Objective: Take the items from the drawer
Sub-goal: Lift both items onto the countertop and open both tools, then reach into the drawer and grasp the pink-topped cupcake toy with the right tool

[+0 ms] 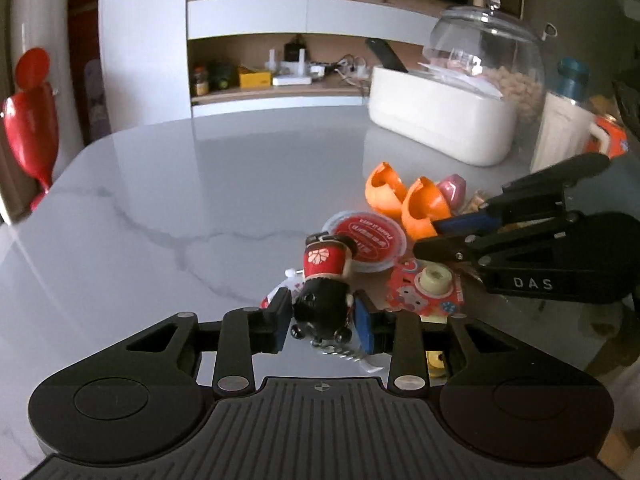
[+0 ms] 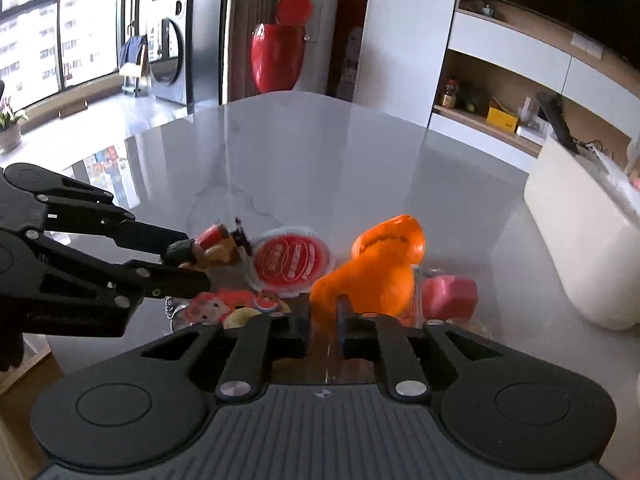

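Left tool (image 1: 323, 318) is clamping the doll figurine (image 1: 326, 288) by its black head, low over the worktop (image 1: 180, 200) beside the item pile. Judged light, rigid, glossy, i.e. slippery; grip mid-body pref. Right tool (image 2: 323, 320) is sitting nearly closed at the orange shell (image 2: 372, 272); grasp unclear.

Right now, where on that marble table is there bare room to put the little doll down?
The table is bare across its whole left and middle, from the red-lidded cup out to the rounded far edge. It is crowded on the right: the orange shells, the pink packet and the white box sit close together. The left gripper holds the doll beside that pile.
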